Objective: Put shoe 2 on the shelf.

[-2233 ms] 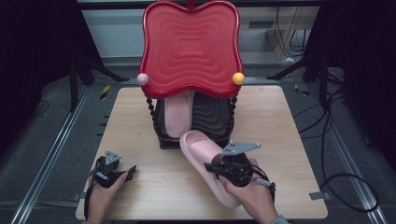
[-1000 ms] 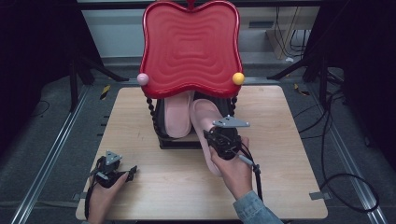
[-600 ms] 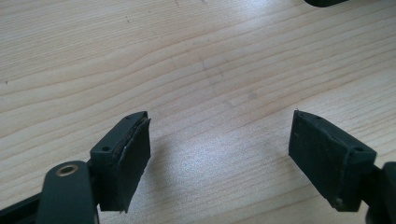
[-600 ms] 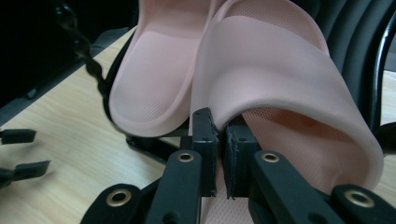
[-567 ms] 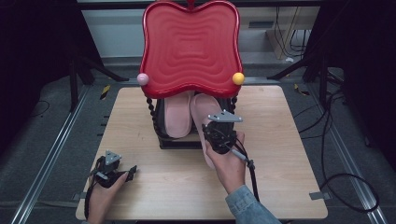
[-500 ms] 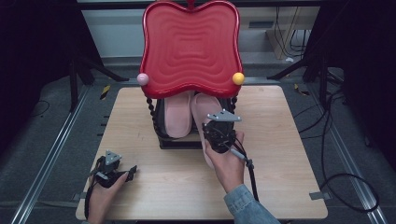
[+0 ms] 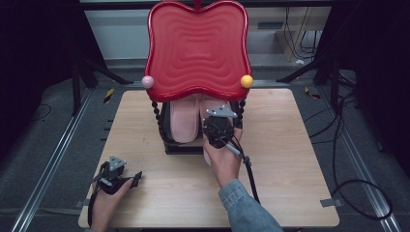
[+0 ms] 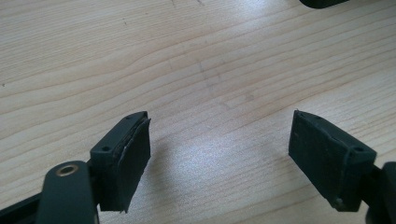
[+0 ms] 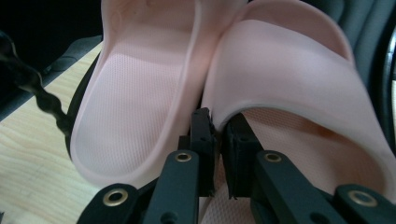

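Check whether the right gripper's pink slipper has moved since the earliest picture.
Yes. The right gripper has carried the pink slipper from the table's near part onto the rack under the red tray.

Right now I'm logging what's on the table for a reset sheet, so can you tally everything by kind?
Pink slippers: 2
Red-topped shoe rack: 1
Balls on the rack, one pink, one yellow: 2
Handheld tongs, left open over bare wood, right pinching the right slipper's rim: 2
Total: 7
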